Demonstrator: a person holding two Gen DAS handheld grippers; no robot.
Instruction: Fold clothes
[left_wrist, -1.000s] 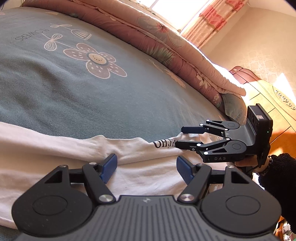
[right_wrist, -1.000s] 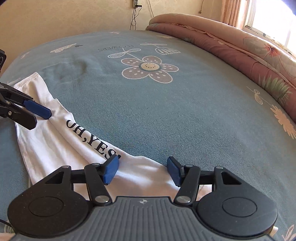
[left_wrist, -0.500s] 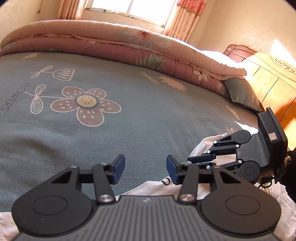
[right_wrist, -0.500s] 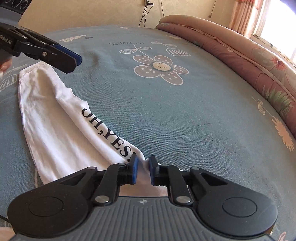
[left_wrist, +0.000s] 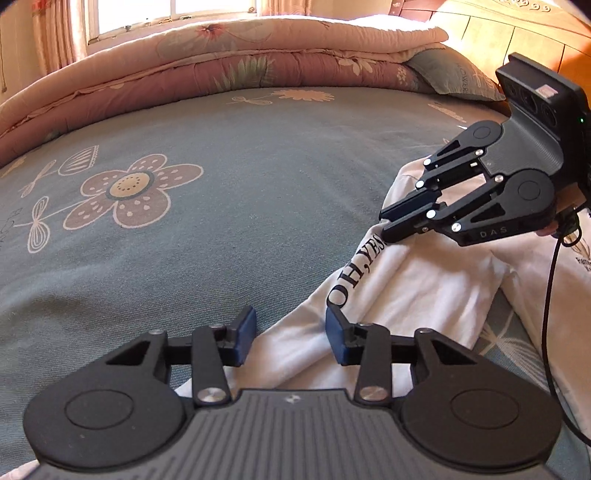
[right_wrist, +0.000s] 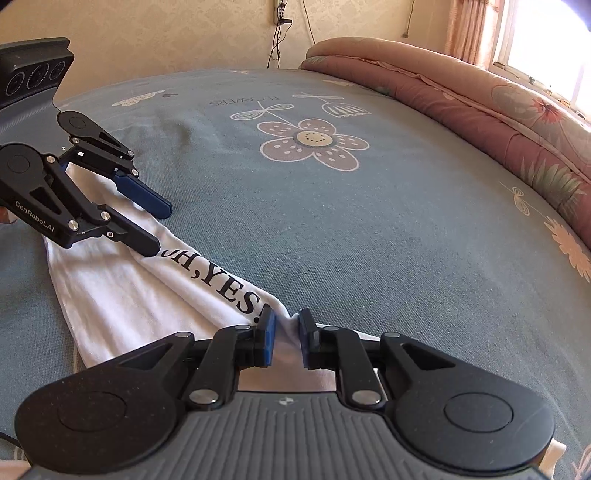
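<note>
Left wrist view. A white garment (left_wrist: 417, 291) printed "OH,YES" lies bunched into a long strip on the blue-grey bed cover (left_wrist: 221, 206), running from the near edge toward the right. The left gripper (left_wrist: 290, 338) has its jaws spread, with the garment's folded edge lying between them; the blue pads do not appear to press on the cloth. Farther along the strip, the right gripper (left_wrist: 386, 225) has its jaws pressed together on a pinch of the cloth. No tidy fold is visible, so the task is judged to be at an early stage: one end is secured and the other is not yet gripped.

Right wrist view. The right gripper (right_wrist: 286, 341) pinches a gathered corner of the white garment (right_wrist: 122, 295) between its blue pads. The left gripper (right_wrist: 162, 229) straddles the far end of the strip, jaws apart. What is left, by this reading, is closing on that end, stretching the cloth flat and laying the folds.

Surroundings. A rolled pink quilt (right_wrist: 480, 99) lies along the far side by the window, well apart from the garment. A cushion (left_wrist: 454, 74) rests near the headboard. A cable (left_wrist: 550, 295) trailing over the cloth could snag.
</note>
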